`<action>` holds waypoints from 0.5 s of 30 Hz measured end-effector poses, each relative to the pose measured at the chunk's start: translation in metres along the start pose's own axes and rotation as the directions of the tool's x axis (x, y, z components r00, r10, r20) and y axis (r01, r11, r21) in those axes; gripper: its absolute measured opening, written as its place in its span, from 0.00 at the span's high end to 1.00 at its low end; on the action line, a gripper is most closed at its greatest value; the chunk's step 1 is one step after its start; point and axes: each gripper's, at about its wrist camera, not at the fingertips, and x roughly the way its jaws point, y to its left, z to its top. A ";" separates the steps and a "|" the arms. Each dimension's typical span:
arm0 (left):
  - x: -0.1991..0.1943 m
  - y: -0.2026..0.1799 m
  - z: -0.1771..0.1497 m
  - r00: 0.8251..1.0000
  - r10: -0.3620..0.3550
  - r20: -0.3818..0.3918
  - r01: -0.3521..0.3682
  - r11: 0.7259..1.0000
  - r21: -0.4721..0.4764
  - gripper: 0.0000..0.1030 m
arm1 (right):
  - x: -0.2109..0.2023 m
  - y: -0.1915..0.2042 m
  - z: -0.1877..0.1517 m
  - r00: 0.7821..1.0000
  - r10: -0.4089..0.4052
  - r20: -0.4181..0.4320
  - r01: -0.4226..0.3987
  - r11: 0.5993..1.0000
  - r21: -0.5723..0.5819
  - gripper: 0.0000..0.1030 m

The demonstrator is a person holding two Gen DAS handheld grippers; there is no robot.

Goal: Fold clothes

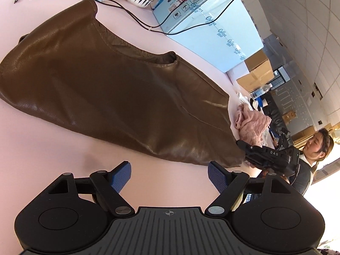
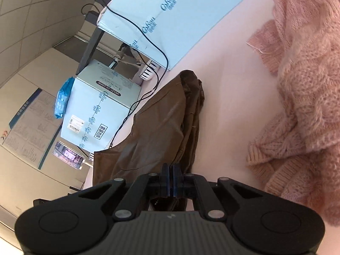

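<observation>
Brown leather garment [image 1: 102, 89] lies spread on the pink worktop [image 1: 42, 148]. Right gripper [image 2: 171, 170], fingers pressed together, pinches its corner, beginning a fold; left gripper [image 1: 170, 174], fingers spread and empty, likely needs the near edge next.

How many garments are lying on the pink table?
2: a brown leather garment spread across the table, and a pink knit sweater heaped past its far end. More clothes may lie beyond the sweater.
</observation>
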 end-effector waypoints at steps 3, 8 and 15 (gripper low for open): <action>-0.006 0.003 0.002 1.000 0.007 0.020 -0.007 1.000 -0.014 0.21 | 0.001 -0.007 0.007 0.999 -0.002 -0.037 0.004 0.998 0.057 0.72; -0.018 0.012 0.001 0.998 0.026 0.049 -0.023 0.998 -0.051 0.21 | -0.031 0.015 0.019 0.995 -0.002 0.104 0.007 0.999 -0.051 0.52; -0.023 0.019 -0.004 0.998 0.025 0.058 -0.021 0.997 -0.072 0.21 | 0.006 0.012 0.035 1.000 -0.027 -0.005 0.027 1.000 -0.013 0.57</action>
